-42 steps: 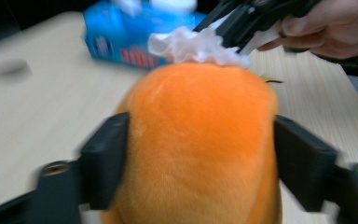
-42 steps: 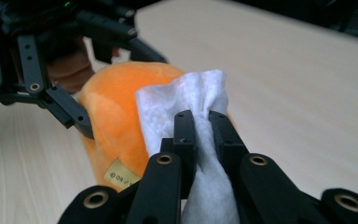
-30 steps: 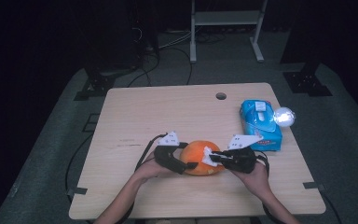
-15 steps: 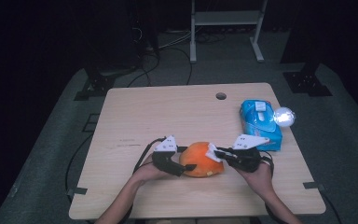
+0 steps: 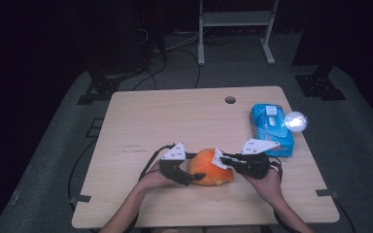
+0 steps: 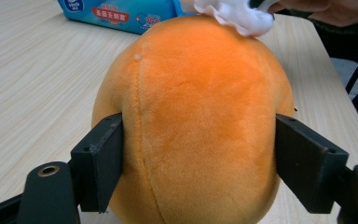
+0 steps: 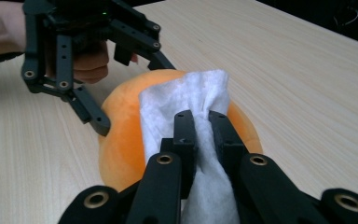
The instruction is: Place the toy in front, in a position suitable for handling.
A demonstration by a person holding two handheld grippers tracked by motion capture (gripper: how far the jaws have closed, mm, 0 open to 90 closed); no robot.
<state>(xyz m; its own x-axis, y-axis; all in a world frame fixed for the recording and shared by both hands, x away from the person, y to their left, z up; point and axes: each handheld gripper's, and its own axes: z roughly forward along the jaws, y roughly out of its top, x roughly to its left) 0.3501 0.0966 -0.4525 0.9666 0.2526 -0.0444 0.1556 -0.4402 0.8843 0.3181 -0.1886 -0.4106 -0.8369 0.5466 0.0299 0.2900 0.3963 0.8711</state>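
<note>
Left gripper view: left gripper [image 6: 200,154] fingers, just reopened slightly, clasp the orange plush toy [image 6: 191,116]; right gripper [image 7: 204,122] fingers pinch a white wipe [image 7: 186,100] against it.

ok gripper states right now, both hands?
Left gripper: jaws just closing, now clamped on the orange plush toy.
Right gripper: shut on the white wipe, pressed on the toy.

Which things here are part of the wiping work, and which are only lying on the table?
In use:
- round orange plush toy, clamped by left gripper
- white wet wipe, pinched by right gripper

Lying about:
- blue pack of wipes
- small shiny silver ball
</note>
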